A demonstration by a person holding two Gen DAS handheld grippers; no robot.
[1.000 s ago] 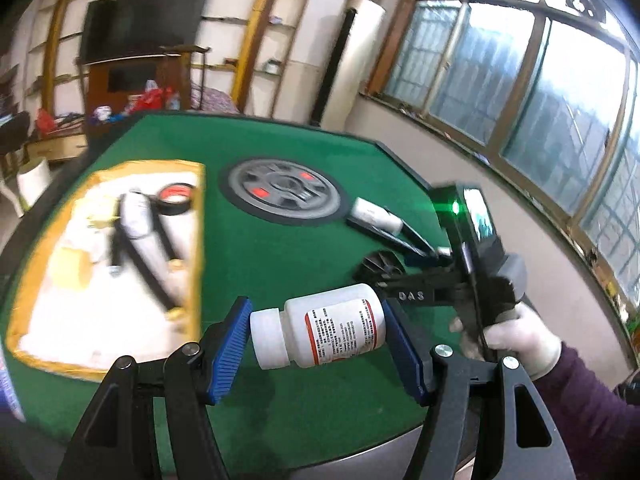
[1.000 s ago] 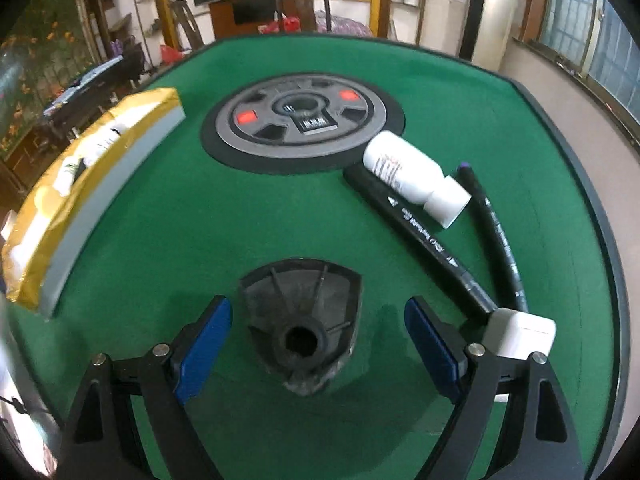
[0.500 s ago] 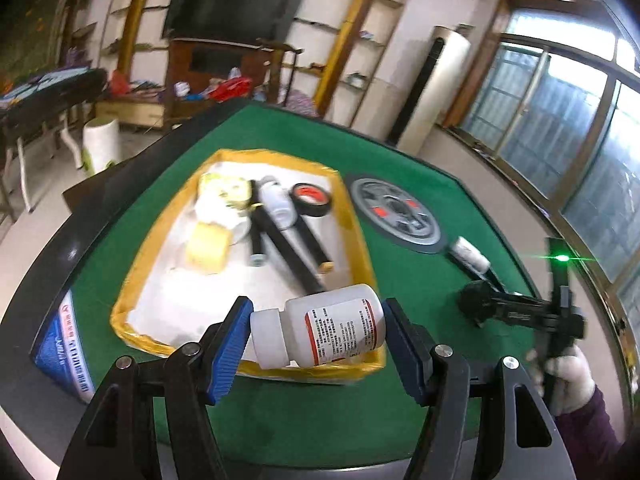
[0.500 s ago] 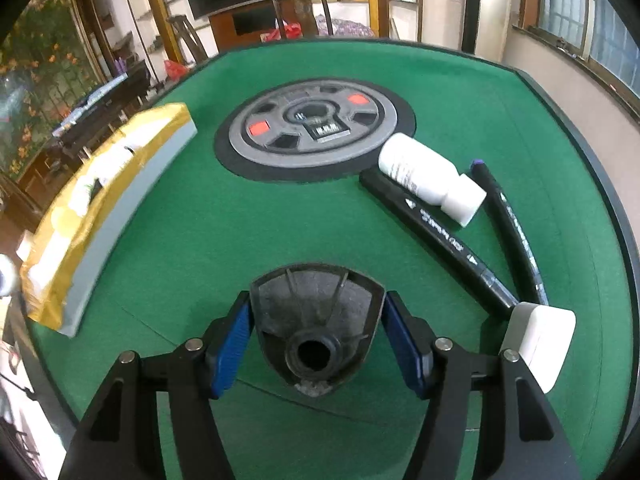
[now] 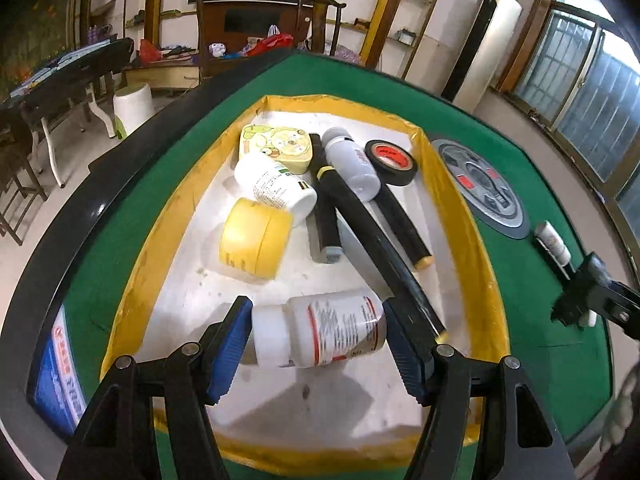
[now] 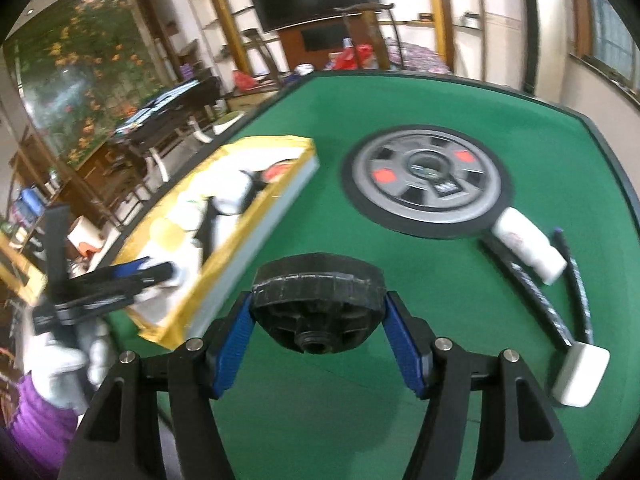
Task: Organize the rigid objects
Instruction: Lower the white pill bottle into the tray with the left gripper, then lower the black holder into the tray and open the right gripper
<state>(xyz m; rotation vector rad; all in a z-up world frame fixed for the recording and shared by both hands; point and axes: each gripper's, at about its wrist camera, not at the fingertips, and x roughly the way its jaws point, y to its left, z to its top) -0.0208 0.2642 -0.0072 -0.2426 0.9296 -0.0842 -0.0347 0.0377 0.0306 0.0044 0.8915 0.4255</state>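
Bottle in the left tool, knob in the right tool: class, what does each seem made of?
Bottle: probably plastic; white, semi-gloss body and cap, with a glossy printed label wrapped round it.
Knob: likely hard moulded plastic or rubber, cannot tell which; matt black, ridged rim, ribs around a centre hole.

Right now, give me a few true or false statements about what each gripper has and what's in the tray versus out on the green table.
1. The left gripper has a white bottle between its fingers. True.
2. The bottle is over the yellow-rimmed tray. True.
3. The right gripper is empty. False: it holds a black plastic part.
4. The roll of black tape lies on the green table. False: it is inside the tray.
5. A white bottle lies on the table beside the grey disc. True.
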